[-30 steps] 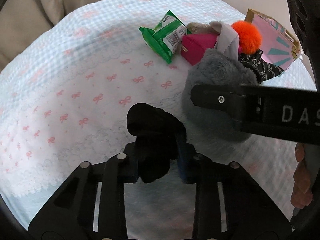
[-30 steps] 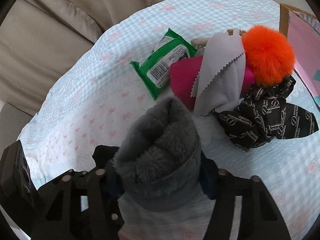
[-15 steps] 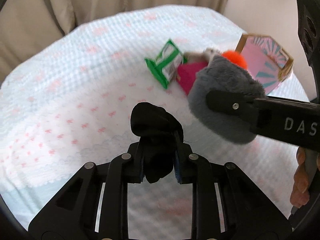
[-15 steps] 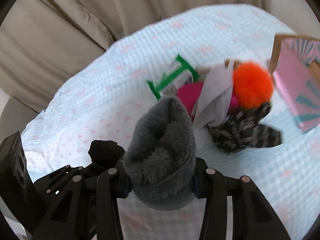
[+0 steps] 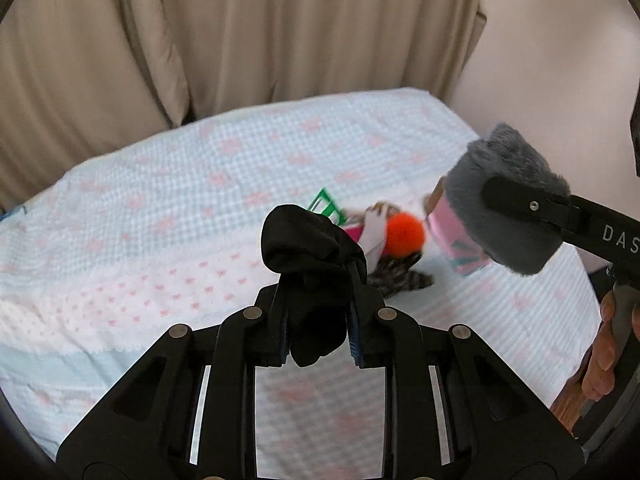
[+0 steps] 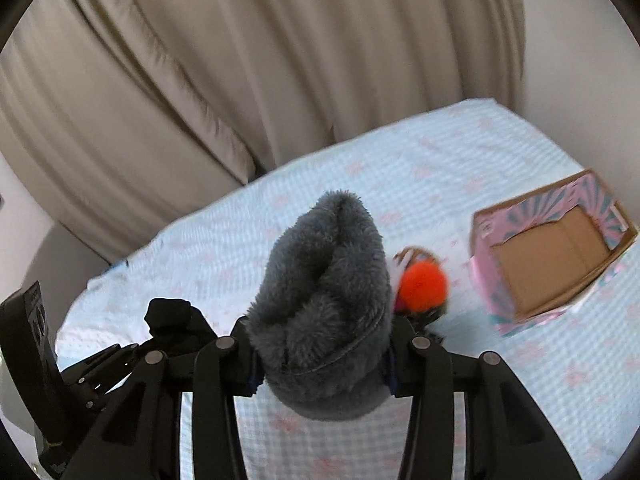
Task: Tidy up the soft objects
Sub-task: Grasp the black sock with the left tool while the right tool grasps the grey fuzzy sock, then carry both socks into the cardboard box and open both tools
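My left gripper (image 5: 318, 326) is shut on a bunched black sock (image 5: 310, 258) and holds it high above the bed. The sock also shows in the right wrist view (image 6: 172, 318). My right gripper (image 6: 322, 366) is shut on a fluffy grey sock (image 6: 328, 292), also lifted; it shows in the left wrist view (image 5: 502, 202) at the right. Below lies a pile with an orange pompom (image 6: 422, 286), a green wipes pack (image 5: 326, 210), a pink pouch and a dark patterned cloth (image 5: 398, 280). An open pink cardboard box (image 6: 550, 250) stands to the right of the pile.
The bed has a light blue checked cover with pink bows (image 5: 168, 216). Beige curtains (image 6: 240, 80) hang behind it. A person's hand (image 5: 608, 344) shows at the right edge of the left wrist view.
Both grippers have risen well above the bed with their socks. The pile and the box now look smaller and farther below, and the box's open inside shows.
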The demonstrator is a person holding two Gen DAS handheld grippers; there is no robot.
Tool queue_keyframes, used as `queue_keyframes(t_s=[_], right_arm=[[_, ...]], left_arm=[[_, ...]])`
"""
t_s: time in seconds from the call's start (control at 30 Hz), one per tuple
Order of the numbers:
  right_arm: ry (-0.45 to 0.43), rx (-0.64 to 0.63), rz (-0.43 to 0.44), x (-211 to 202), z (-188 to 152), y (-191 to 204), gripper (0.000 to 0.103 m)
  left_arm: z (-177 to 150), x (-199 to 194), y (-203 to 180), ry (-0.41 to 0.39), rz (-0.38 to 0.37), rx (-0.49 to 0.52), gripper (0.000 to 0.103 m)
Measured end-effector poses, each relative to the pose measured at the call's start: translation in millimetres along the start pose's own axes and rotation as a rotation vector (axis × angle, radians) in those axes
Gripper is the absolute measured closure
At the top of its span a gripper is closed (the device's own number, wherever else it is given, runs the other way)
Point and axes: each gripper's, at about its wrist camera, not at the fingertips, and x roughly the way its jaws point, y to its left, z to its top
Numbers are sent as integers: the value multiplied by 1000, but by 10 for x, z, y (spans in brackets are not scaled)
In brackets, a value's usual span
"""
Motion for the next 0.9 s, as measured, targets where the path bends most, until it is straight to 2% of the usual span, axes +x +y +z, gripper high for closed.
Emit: queue_keyframes(t_s=[0.2, 0.4, 0.6, 0.9], right_arm=[[-47, 8, 14, -502, 301, -525, 62], [-21, -54, 34, -868, 600, -1285, 62], [25, -113, 20, -1001, 933, -2124, 62], [123, -112, -29, -550, 1200, -3148, 61]], left_arm=[[285, -211, -748, -42, 11, 0, 84], [598, -145, -1641, -59, 16, -57, 84], [793, 278, -2383, -35, -3, -123, 84], [965, 1230, -3062, 96, -37, -150, 84]])
